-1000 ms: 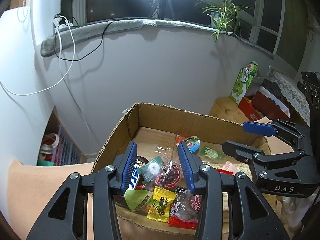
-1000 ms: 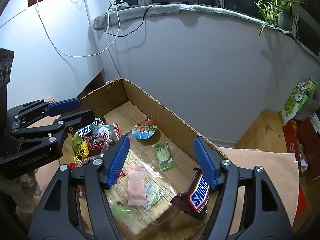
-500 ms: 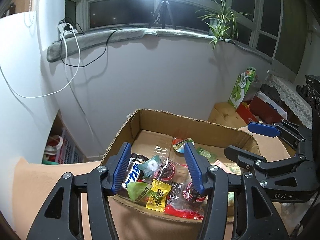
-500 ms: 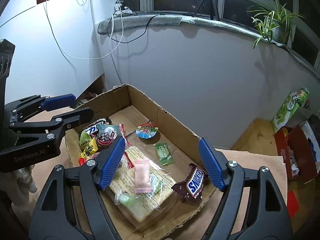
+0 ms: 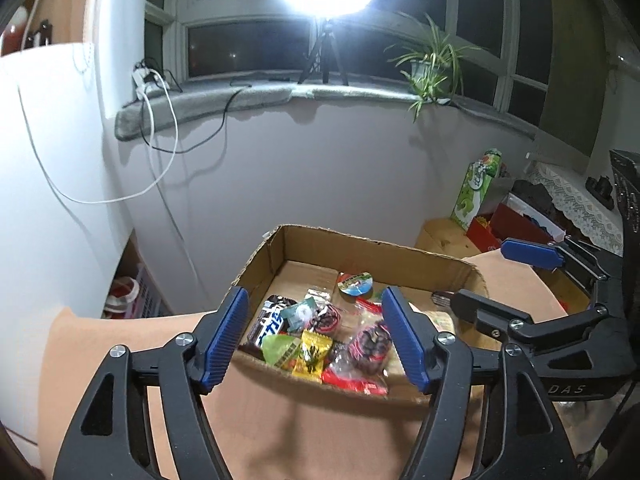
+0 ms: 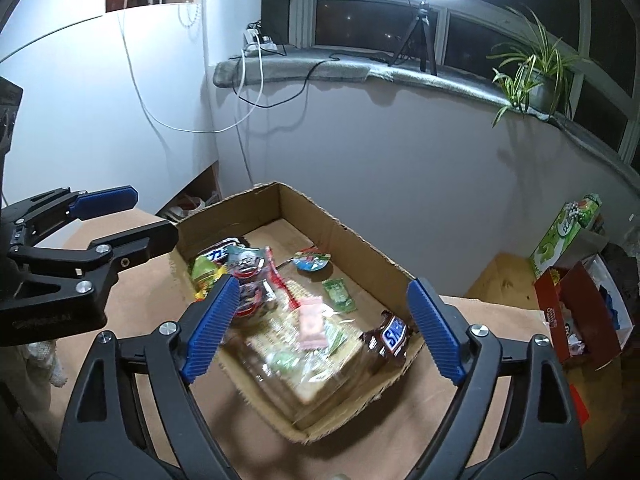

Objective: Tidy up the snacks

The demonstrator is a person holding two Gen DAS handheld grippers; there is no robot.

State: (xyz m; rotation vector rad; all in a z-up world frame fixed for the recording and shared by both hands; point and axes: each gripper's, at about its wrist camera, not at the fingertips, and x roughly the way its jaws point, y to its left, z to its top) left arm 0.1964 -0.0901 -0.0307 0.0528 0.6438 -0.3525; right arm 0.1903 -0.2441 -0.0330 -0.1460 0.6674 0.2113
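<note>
Your left gripper and right gripper both hover above the box, fingers spread wide, empty. Snacks lie inside the box, at 12 o'clock, on the counter.

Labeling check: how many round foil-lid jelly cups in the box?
1. The jelly cup lies toward the far end of the cardboard box, near the middle; others may hide under the wrapper pile.

One cardboard box, one Snickers bar, one round foil-lidded cup, one pink sachet, one yellow candy packet, two grippers, left gripper, right gripper, one potted plant, remaining wrappers too overlapped to count.
</note>
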